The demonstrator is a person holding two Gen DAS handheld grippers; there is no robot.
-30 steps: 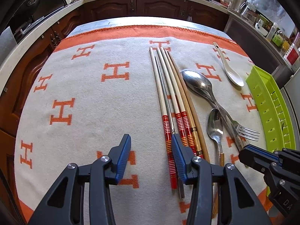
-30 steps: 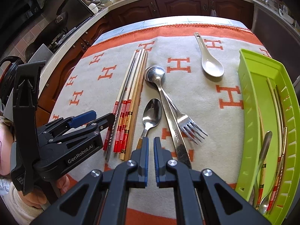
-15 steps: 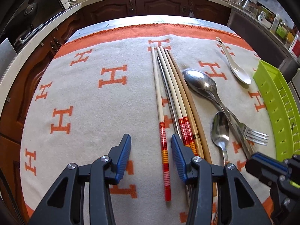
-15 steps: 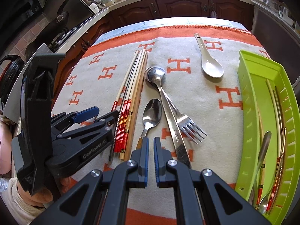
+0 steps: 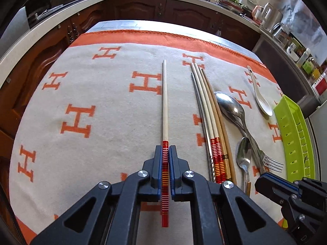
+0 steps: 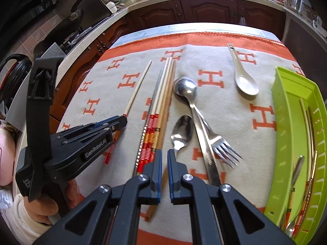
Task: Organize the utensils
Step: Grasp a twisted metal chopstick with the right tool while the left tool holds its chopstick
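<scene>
Cloth: cream blanket (image 5: 102, 94) with orange H marks and an orange border, spread over the worktop.
Left gripper (image 5: 165, 153): lower centre of the left wrist view; jaws closing, pinching a single chopstick (image 5: 164, 102) at its red-and-white banded end; same gripper at lower left of the right wrist view.
Single chopstick: pale shaft running up the middle of the frame, banded end passing down between the blue pads (image 5: 158, 163); apart from the other chopsticks.
Chopstick bundle (image 5: 206, 110): right of centre in the left wrist view, several lying side by side on the blanket, one of them metal.
Large spoon (image 6: 185, 86): centre of the right wrist view, bowl just beside the bundle, handle running toward the lower frame.
Fork (image 6: 223, 149): handle crossing the large spoon's, tines toward lower right.
Small spoon (image 6: 181, 131): between bundle and fork, bowl just above the right gripper's tips.
White ceramic spoon (image 6: 246, 82): upper right, well apart from the rest.
Green tray (image 6: 286, 110): right edge of the frame, holding chopsticks and a metal utensil.
Right gripper (image 6: 164, 156): lower centre of its own view; jaws nearly pressed together, nothing between them.
Hand (image 6: 45, 208): lower left corner, cream sleeve cuff, gripping the left gripper's handle.
</scene>
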